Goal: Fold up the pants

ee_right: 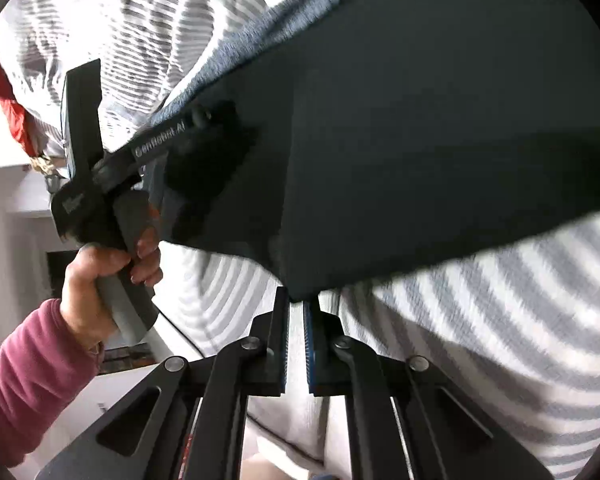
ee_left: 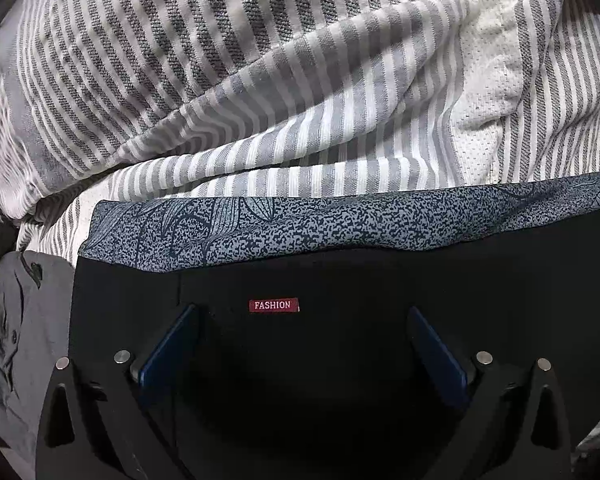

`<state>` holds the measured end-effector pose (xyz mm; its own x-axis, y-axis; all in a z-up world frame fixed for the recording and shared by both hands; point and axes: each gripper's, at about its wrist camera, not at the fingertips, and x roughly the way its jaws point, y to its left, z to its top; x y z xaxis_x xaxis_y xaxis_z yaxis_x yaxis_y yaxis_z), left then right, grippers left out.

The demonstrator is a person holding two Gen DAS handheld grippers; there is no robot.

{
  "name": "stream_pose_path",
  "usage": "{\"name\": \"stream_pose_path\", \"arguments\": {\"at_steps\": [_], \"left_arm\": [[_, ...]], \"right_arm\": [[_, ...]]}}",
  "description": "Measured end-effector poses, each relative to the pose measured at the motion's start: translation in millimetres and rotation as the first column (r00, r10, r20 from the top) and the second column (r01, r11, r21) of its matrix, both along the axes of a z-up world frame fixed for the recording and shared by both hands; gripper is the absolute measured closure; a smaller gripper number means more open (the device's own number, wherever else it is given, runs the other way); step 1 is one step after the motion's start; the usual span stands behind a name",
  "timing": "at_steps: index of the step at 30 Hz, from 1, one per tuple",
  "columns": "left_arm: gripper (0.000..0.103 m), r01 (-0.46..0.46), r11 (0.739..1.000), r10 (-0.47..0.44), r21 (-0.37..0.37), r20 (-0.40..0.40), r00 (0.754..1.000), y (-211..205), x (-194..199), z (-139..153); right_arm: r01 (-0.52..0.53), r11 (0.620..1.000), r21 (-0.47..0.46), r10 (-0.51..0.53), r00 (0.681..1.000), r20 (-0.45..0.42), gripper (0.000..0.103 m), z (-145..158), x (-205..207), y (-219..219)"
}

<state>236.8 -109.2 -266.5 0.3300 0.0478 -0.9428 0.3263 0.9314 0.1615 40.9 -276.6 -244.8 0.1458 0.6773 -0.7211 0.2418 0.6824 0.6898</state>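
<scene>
I'm mid-fold: my right gripper (ee_right: 296,300) has its jaws pinched on a corner of the black pants (ee_right: 420,140), lifted over the striped bedding (ee_right: 500,320); my left gripper (ee_left: 300,320) hovers wide over them. Next I'd carry the corner across.

A striped grey and white bedsheet (ee_left: 260,80) covers the bed, with a white mesh cloth (ee_left: 484,92) on it. A grey buttoned garment (ee_left: 16,320) lies at the left, and a red cloth (ee_right: 4,96) is near the edge.

Grey-and-white striped bedding (ee_left: 260,80) fills the backdrop, rumpled and brightly lit. Just beside it, a blue leaf-print cloth (ee_left: 300,224). Off the bedding's left edge, something red (ee_right: 0,96), then pale white furniture (ee_right: 16,192).
</scene>
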Motion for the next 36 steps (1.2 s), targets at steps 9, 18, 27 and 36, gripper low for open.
{"name": "stream_pose_path", "arguments": {"at_steps": [9, 18, 27, 36], "left_arm": [[0.0, 0.002, 0.996, -0.002, -0.092, 0.01, 1.0, -52.4, -0.5, 46.6], [0.0, -0.141, 0.988, 0.141, 0.068, 0.002, 0.99, -64.6, 41.0, 2.7], [0.0, -0.214, 0.975, 0.214, 0.056, 0.018, 0.977, -45.1, 22.7, 53.6], [0.0, 0.021, 0.998, -0.027, -0.065, -0.082, 0.996, -146.0, -79.8, 79.8]], "right_arm": [[0.019, 0.999, -0.027, -0.018, 0.999, 0.028, 0.074, 46.1, -47.6, -52.8], [0.139, 0.99, -0.036, -0.138, 0.99, 0.028, 0.071, 58.4, -76.3, -99.3], [0.197, 0.979, -0.045, -0.196, 0.98, 0.032, 0.059, 75.0, -92.6, -119.3], [0.288, 0.951, -0.111, -0.289, 0.957, 0.009, 0.037, 83.8, -108.7, -166.7]]}}
